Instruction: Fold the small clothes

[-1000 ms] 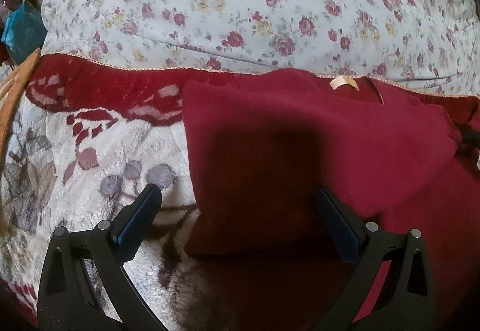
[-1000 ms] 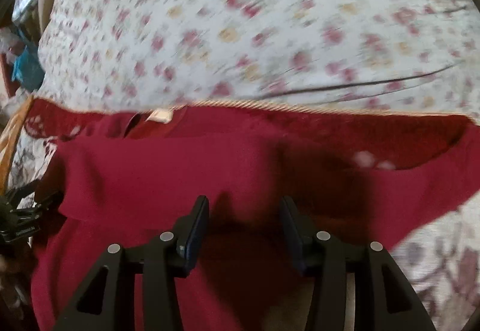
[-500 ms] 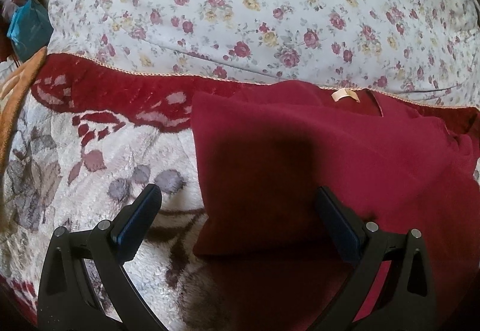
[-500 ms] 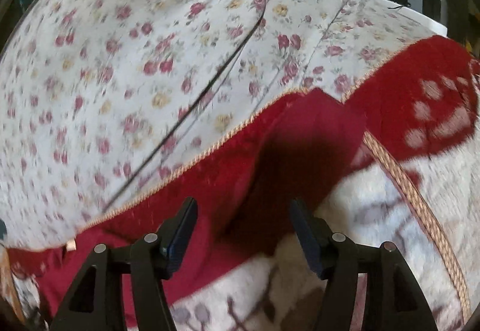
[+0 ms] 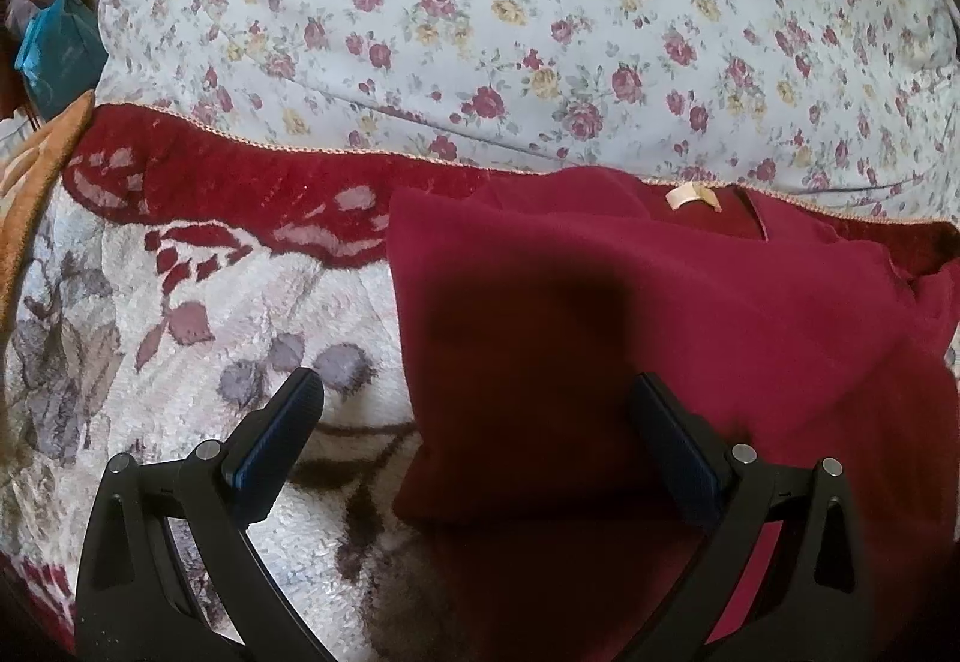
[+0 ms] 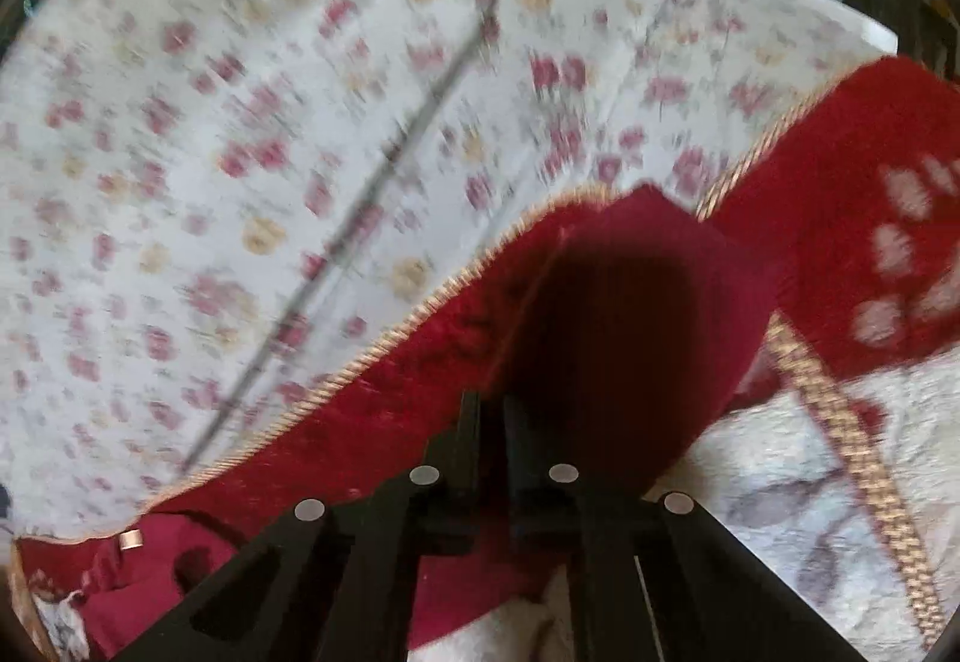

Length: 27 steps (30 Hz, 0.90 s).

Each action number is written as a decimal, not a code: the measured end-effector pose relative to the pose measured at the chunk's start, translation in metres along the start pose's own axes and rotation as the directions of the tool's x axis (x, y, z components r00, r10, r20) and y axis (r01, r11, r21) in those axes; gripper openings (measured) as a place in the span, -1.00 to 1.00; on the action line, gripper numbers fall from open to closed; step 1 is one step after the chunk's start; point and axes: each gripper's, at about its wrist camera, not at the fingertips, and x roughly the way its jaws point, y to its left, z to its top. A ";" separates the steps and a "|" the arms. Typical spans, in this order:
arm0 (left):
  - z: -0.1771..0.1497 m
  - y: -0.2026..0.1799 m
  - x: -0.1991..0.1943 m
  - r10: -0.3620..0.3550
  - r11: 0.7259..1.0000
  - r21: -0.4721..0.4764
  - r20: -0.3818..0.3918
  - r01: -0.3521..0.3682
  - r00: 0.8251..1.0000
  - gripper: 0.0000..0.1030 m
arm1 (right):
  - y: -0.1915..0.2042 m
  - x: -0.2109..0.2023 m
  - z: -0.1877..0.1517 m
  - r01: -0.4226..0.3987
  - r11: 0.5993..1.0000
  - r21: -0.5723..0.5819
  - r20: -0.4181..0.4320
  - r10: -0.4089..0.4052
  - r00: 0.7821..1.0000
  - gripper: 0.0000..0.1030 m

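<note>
on the far left of the left wrist view a teal bag (image 5: 51,53) sits off the bed, then an orange cloth edge (image 5: 36,182), then the plush blanket (image 5: 180,362) with its grey leaf pattern and dark red border. my left gripper (image 5: 474,440) hovers low over that blanket, jaws spread wide with nothing between them; its right finger sits over the maroon shirt (image 5: 690,314), its left finger over bare blanket. the shirt lies flat on the bed, its left side already folded in to a straight edge, its neck label (image 5: 690,195) up near the floral duvet (image 5: 540,32).

moving right, the right wrist view is blurred. my right gripper (image 6: 489,410) has its jaws drawn together with only a thin slit between them, and they look clamped on the shirt's right sleeve (image 6: 648,314), though i cannot see the pinch point itself.

i judge the step in hand to be the right sleeve fold. next i would carry that sleeve inward over the body and lay it flat, keeping the left jaws clear or pressing the body down so it does not drag.

half a second ago the right jaws stood wide over the sleeve; now they are closed. the left view has barely changed.
</note>
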 end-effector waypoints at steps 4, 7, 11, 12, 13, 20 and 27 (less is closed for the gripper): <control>0.002 0.004 -0.006 -0.004 1.000 -0.019 0.015 0.004 1.000 0.98 | 0.005 -0.052 0.004 -0.096 0.995 -0.027 0.088 0.098 0.991 -0.90; 0.004 0.010 -0.012 -0.009 0.999 -0.042 0.033 0.011 0.999 0.98 | 0.023 -0.090 0.007 -0.170 0.981 -0.096 0.134 0.182 0.974 -0.90; 0.008 0.020 -0.020 -0.012 0.997 -0.081 0.057 0.017 0.998 0.98 | 0.080 -0.134 0.005 -0.288 0.919 -0.269 0.131 0.332 0.934 -0.90; 0.009 0.023 -0.022 -0.014 0.995 -0.093 0.063 0.020 0.998 0.98 | 0.102 -0.143 0.000 -0.321 0.889 -0.326 0.110 0.373 0.921 -0.90; 0.010 0.028 -0.024 -0.016 0.994 -0.109 0.072 0.024 0.997 0.98 | 0.119 -0.148 -0.005 -0.346 0.863 -0.367 0.089 0.403 0.911 -0.90; 0.014 0.055 -0.039 -0.039 0.979 -0.194 0.129 0.064 0.991 0.98 | 0.271 -0.135 -0.081 -0.553 0.585 -0.593 -0.207 0.552 0.807 -0.90; 0.019 0.067 -0.038 -0.072 0.966 -0.235 0.145 0.105 0.987 0.98 | 0.367 -0.051 -0.203 -0.646 0.413 -0.642 -0.478 0.443 0.759 -0.93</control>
